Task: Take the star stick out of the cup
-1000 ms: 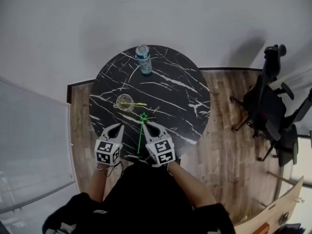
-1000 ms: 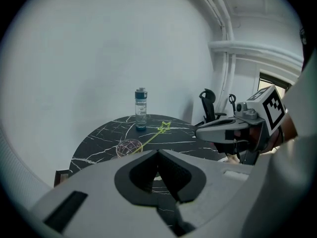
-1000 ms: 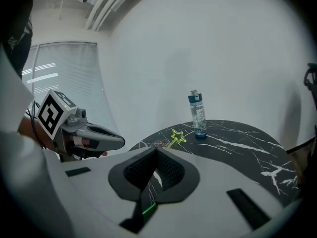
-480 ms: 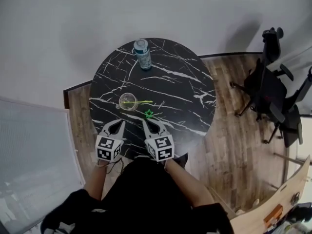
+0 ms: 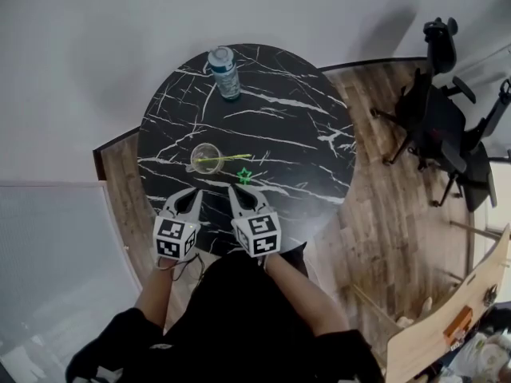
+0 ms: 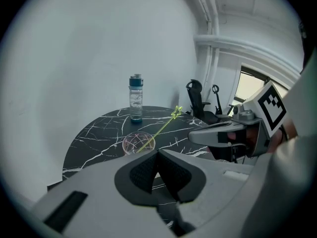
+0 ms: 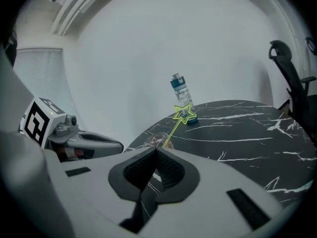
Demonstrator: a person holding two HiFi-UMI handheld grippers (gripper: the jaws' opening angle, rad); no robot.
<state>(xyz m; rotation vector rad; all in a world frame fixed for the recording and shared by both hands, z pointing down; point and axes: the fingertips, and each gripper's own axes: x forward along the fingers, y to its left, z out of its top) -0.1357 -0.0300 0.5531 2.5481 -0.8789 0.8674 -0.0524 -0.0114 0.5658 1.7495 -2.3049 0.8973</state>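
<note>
Black marble bench (image 5: 279, 118): toward 9 o'clock we see a clear cup (image 6: 129, 143) with the star stick (image 6: 157, 131) leaning in it, tipped toward 3 o'clock. At 6 o'clock, the left gripper (image 6: 156, 151) and right gripper (image 7: 156, 148) have their fingers pressed together, gripping nothing. The right gripper view hides most of the cup; the left gripper view shows its full rim.

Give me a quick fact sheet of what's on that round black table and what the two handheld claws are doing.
Table: round, black marble, white veins
Glass cup: near the person's side, ahead of both grippers
Star stick: in the cup, leaning right, star end raised
Water bottle: upright at the far edge
Left gripper: shut, holding nothing
Right gripper: shut, holding nothing
</note>
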